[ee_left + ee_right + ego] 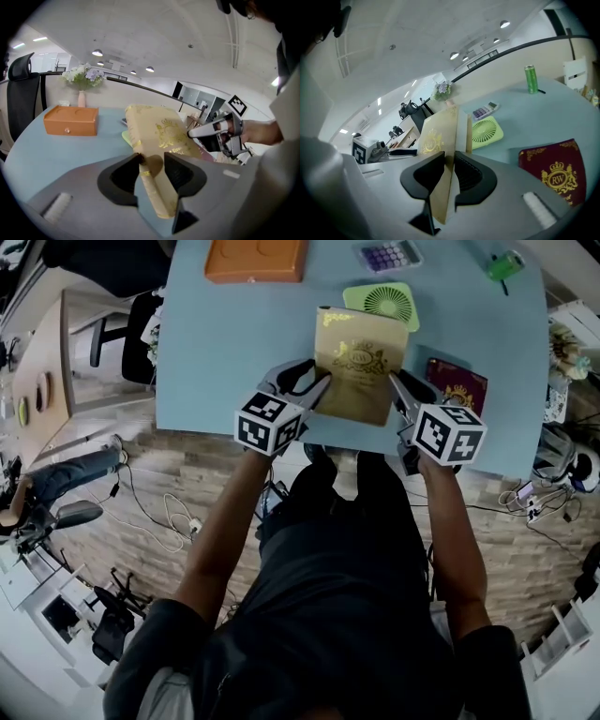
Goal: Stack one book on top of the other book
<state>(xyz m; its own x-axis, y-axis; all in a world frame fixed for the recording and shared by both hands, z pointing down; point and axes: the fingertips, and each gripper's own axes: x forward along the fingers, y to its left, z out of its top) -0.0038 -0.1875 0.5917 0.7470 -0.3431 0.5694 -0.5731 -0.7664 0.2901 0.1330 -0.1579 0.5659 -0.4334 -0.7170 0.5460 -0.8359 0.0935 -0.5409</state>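
The gold book (pixel 359 362) is held up over the near edge of the blue table (pixel 234 352). It is tilted and appears to be clear of the surface, and its far end shows in front of the green fan (pixel 382 303).

The left gripper (pixel 152 166) has its jaws pinched on the book's left edge, near the spine. The right gripper (pixel 451 168) is clamped the same way on the opposite long edge. The 2 grips share the load.

The maroon book (pixel 457 385) lies flat on the table just to the right, with nothing on its cover.

The gold book looks like a stiff hardcover. It holds its plane between the 2 pinches without sagging. It is probably moderately heavy, and the glossy embossed cover could slip under a shallow bite.

Holding it at mid-length on both long edges, as here, seems the soundest grip. It keeps the covers shut and the book level for setting down on the maroon book. A single-corner grip would likely let it swing or fall open.
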